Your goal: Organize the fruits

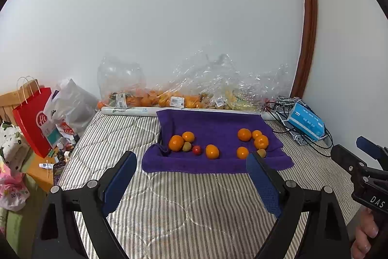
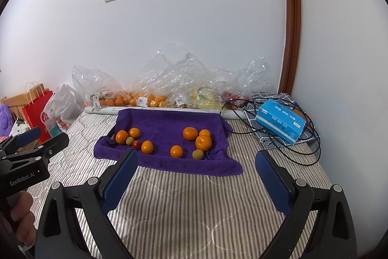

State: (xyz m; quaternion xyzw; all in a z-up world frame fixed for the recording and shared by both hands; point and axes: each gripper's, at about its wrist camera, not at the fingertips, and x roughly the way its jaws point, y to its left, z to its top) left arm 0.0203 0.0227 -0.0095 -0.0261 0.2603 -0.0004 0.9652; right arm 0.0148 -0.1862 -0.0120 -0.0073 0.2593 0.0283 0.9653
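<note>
A purple towel [image 1: 213,123] [image 2: 167,120] lines a shallow tray on the striped bed. On it lie several oranges, among them one at the left [image 1: 176,143] [image 2: 121,136] and one at the right [image 1: 261,141] [image 2: 203,142]. Two small green fruits [image 1: 186,146] [image 1: 261,152] and a small red fruit [image 1: 197,150] [image 2: 136,144] sit among them. My left gripper [image 1: 192,159] hovers open in front of the towel, nothing between its blue pads. My right gripper [image 2: 197,158] is likewise open and empty, short of the towel's near edge.
Clear plastic bags of fruit [image 1: 169,94] [image 2: 169,91] line the wall behind the tray. A blue tissue box [image 1: 306,121] [image 2: 280,124] and black cables [image 2: 303,152] lie at the right. A red paper bag [image 1: 32,120] and clutter stand at the left. A hand grips each handle.
</note>
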